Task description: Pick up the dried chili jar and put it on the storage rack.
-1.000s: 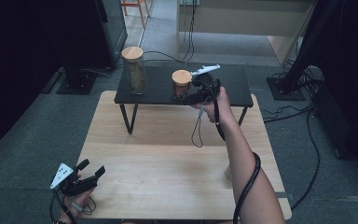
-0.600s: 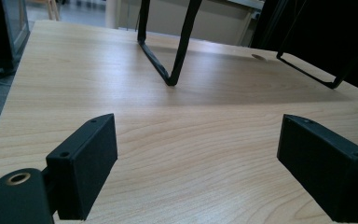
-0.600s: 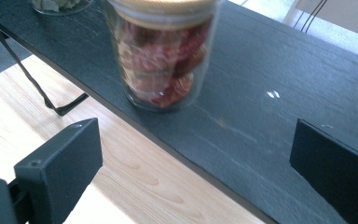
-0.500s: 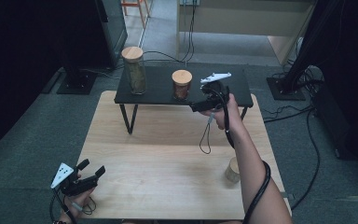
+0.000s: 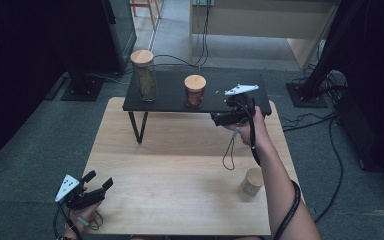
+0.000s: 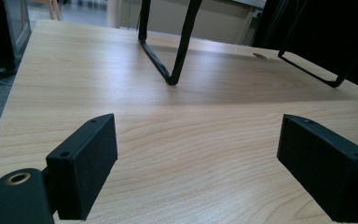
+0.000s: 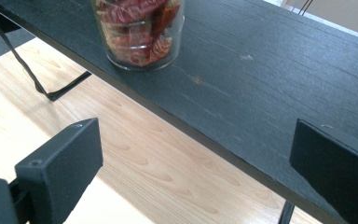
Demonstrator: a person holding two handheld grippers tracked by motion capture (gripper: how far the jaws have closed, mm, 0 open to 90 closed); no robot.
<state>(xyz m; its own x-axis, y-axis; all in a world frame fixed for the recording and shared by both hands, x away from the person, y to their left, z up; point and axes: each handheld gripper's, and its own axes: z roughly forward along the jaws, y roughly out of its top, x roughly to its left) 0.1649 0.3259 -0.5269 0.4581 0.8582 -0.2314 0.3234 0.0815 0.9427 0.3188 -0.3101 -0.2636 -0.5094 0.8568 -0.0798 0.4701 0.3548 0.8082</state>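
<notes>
We've got the right gripper (image 5: 215, 119), jaws apart & empty, just off the short jar (image 5: 195, 90) on the black shelf (image 5: 170, 102), left gripper (image 5: 102, 185) idle & open w/ nothing in it over the desk (image 5: 180, 165); next we'd likely close in & square up on the jar.

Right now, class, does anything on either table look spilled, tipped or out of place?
Nothing stands out. The tall jar and short jar stand upright on the black shelf, lids on; a wooden cup stands on the table.
</notes>
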